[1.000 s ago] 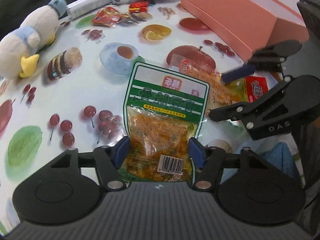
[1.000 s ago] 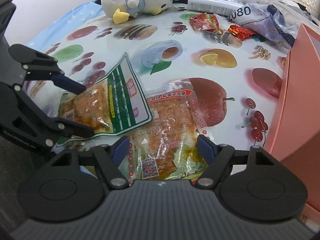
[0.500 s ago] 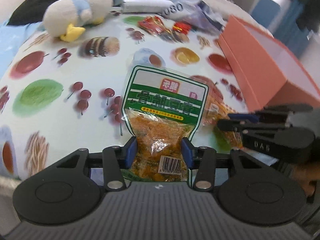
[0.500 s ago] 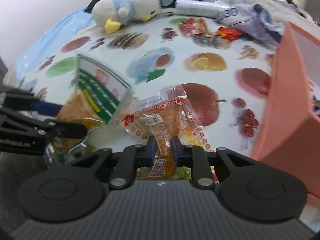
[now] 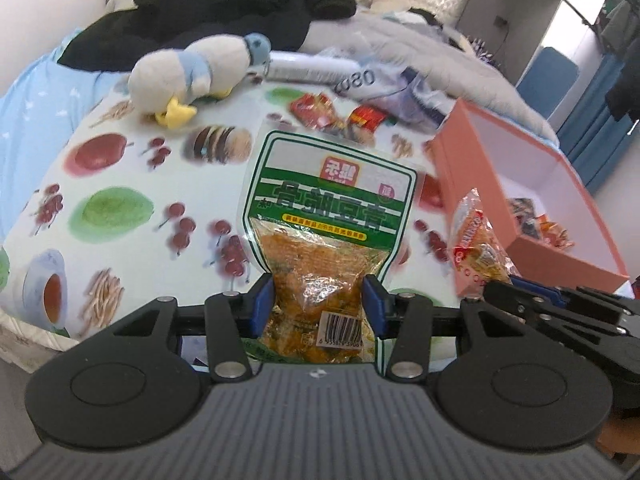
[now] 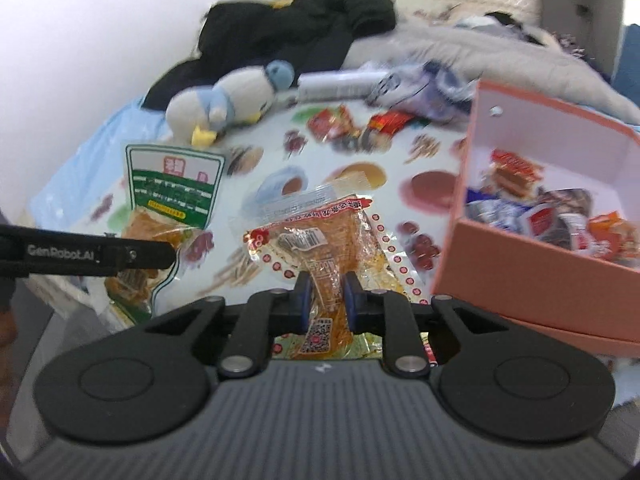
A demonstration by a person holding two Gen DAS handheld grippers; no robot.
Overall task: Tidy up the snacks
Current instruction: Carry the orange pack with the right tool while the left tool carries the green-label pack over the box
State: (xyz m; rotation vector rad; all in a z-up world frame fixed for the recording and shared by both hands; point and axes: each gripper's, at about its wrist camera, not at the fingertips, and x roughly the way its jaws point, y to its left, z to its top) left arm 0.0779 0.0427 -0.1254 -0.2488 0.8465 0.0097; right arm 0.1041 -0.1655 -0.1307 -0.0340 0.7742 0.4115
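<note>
Gripping the barcode end of a green-and-white snack pouch (image 5: 320, 240), the left gripper (image 5: 319, 312) holds it upright, clamped between its blue pads (image 5: 262, 308); crinkled clear film shows orange pieces inside. The right gripper (image 6: 323, 300) is clenched on a narrower clear packet with red print (image 6: 320, 236), lifted above the fruit-printed cloth (image 5: 120, 184). Only the right wrist view looks into the salmon cardboard box (image 6: 532, 276) just right of that gripper, where glossy wrapped snacks (image 6: 560, 216) lie heaped against its pale lining; the left wrist view catches mostly its rim. Farther ahead lie small red wrappers (image 5: 320, 108), then a soft plush duck (image 5: 196, 72) and dark clothing (image 5: 224, 12).
</note>
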